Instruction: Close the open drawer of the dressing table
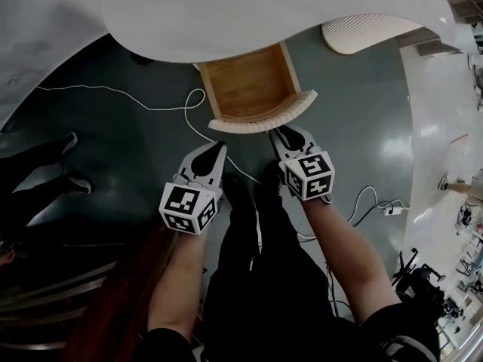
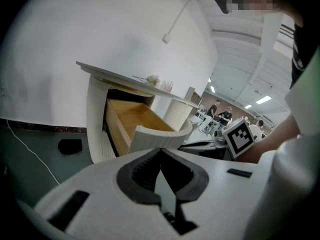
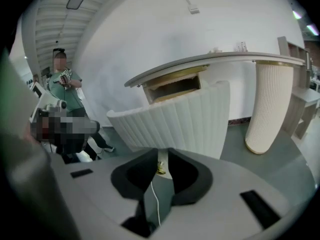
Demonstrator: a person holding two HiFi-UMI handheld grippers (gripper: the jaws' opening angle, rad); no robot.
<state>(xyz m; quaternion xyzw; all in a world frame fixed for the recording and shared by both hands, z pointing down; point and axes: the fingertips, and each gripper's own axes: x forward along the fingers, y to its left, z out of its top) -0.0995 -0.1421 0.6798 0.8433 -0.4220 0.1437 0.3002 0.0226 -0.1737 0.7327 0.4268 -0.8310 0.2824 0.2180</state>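
Observation:
The dressing table (image 1: 226, 13) has a white curved top, and its wooden drawer (image 1: 249, 81) stands pulled out. The drawer's fluted white front (image 1: 264, 118) faces me. My left gripper (image 1: 220, 146) hangs just below the front's left part, and in the left gripper view its jaws (image 2: 160, 150) meet at the tips with nothing between them. My right gripper (image 1: 285, 131) sits close under the front's right part. In the right gripper view the fluted front (image 3: 175, 121) fills the view just beyond the gripper (image 3: 163, 151), whose jaws leave a narrow gap. A small golden piece (image 3: 160, 170) shows through that gap.
A white cable (image 1: 151, 104) loops over the dark floor left of the drawer. A fluted white pedestal (image 3: 267, 104) stands at the right. Someone's shoes (image 1: 72, 140) are at the far left, and a plug block (image 1: 392, 210) lies at the right. My legs are below the grippers.

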